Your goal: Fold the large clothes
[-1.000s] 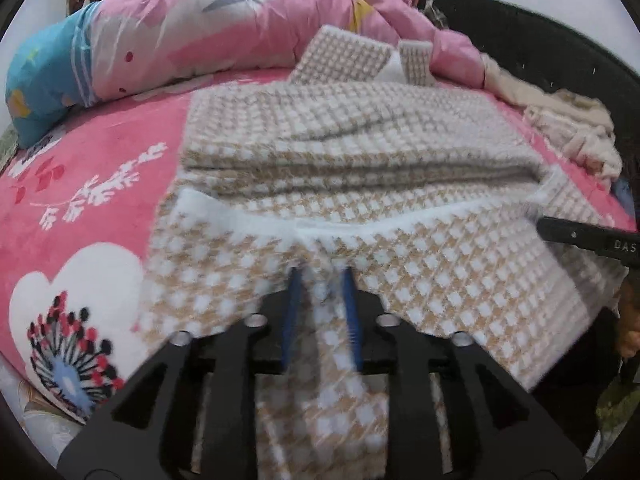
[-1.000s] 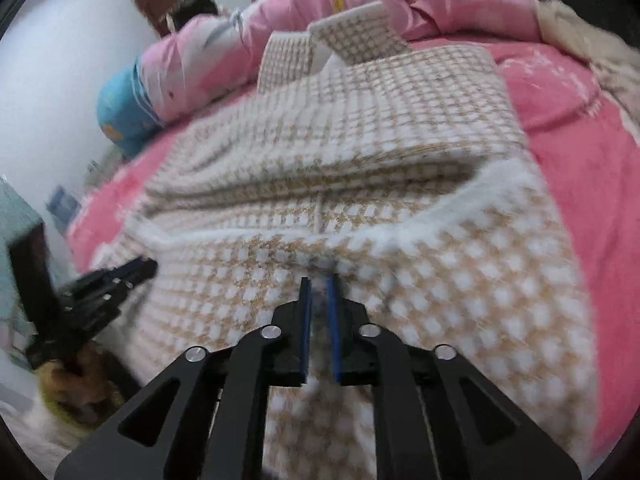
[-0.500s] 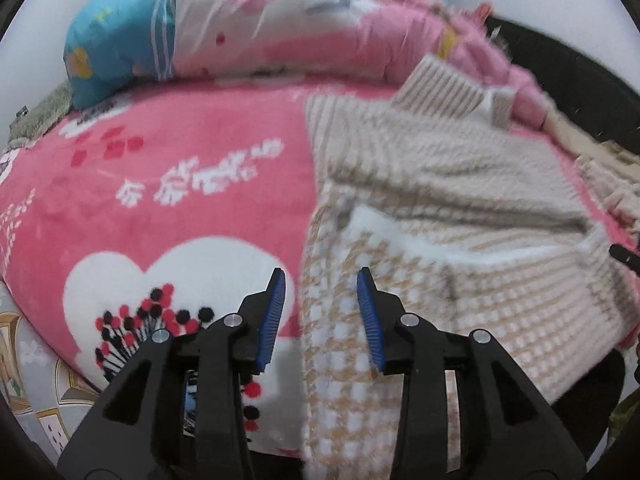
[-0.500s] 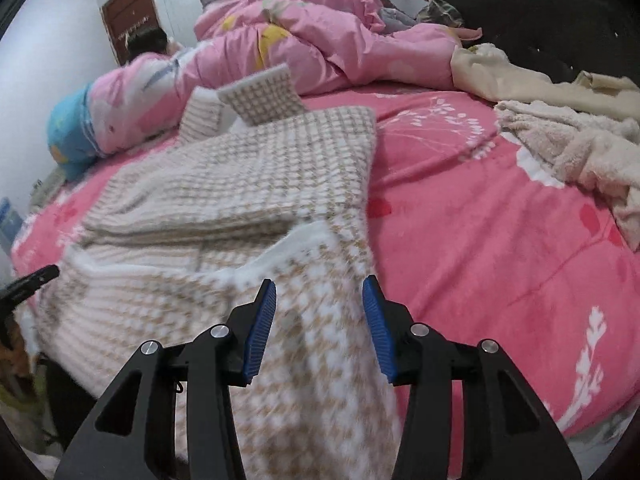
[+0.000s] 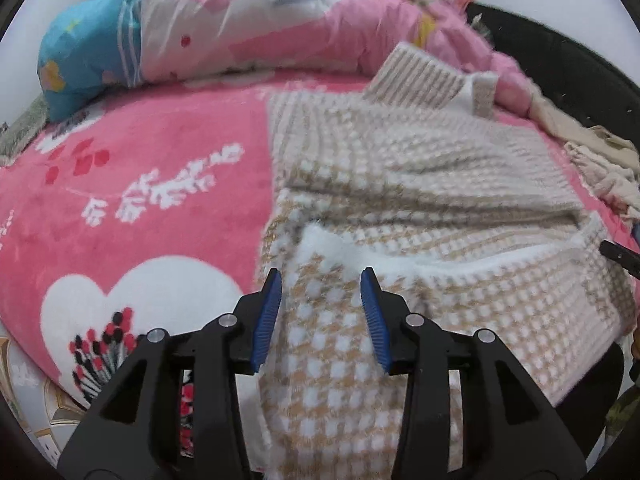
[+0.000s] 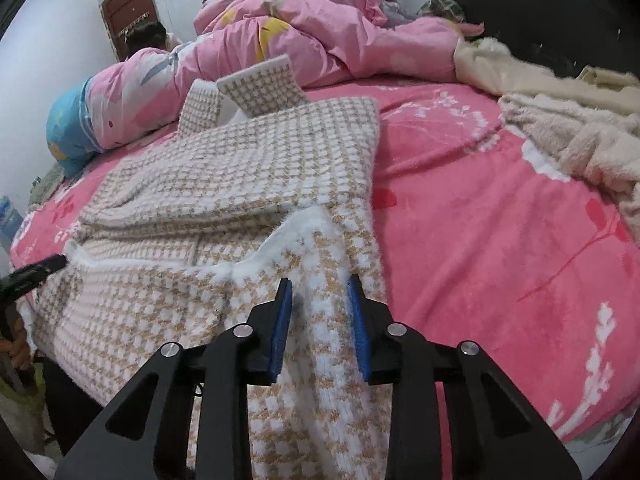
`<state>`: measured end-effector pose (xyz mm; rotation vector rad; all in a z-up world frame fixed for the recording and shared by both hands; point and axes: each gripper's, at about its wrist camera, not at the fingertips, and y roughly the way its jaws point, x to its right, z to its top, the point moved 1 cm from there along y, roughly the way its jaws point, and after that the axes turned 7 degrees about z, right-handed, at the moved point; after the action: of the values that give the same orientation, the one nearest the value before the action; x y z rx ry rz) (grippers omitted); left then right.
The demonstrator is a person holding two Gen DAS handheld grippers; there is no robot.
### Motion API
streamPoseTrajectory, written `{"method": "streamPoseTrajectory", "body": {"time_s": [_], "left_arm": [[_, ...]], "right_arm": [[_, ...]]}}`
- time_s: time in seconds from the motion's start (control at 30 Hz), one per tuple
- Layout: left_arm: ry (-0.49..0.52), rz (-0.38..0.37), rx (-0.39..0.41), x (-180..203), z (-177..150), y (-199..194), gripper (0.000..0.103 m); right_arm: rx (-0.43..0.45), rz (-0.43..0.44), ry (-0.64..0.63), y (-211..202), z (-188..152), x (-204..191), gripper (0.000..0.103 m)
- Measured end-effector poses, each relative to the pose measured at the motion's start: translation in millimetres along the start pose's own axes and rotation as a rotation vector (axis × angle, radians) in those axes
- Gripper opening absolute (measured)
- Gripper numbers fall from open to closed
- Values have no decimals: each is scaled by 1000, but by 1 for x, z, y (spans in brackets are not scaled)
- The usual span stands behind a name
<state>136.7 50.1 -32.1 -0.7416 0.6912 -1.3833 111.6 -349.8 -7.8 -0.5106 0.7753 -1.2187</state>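
Left wrist view: left gripper [image 5: 321, 286] hangs over the left near corner of the sweater [image 5: 420, 184]; jaws have just been opening and stand apart, blue pads clear of the knit, nothing grasped; sweater edge lies directly under and ahead of the pads; garment lies on the pink bedspread [image 5: 140, 184], its hem end hanging over the near edge of the bed, collar toward the far side by the pink duvet [image 5: 280, 28]; knit fluffy, tan and white check, white trimmed edge folded across it.

Right wrist view: right gripper [image 6: 320, 294] over the right near corner of the same sweater; jaws have just been closing; a ridge of the knit rises between the pads, but contact is not visible, so released; cream blanket [image 6: 568, 128] well apart at the right edge of the bed.

Judgement: long axis runs near to far; each gripper has its own corner; next fold probably carries the hem toward the collar.
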Motion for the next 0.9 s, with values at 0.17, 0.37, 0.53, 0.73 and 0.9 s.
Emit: {"method": "streamPoseTrajectory", "body": {"time_s": [0.17,0.37,0.53,0.73,0.9], "left_arm": [[-8,-26,9,2,-1,10,34],[40,4,55,11,-9,-3,10],[38,40,208,11,6,-47,7],[25,46,246,11,40,-38,7],[22,49,19,13,22,47,11]], "right_arm": [[-23,19,5,6,1,5,29],[-21,-96,-118,0,-4,-19,10],[111,-161,-158,-37,9,-39,9],[178,-132,-112,-33,49,-29,9],[-42,-137,-57,54,21,1,12]]}}
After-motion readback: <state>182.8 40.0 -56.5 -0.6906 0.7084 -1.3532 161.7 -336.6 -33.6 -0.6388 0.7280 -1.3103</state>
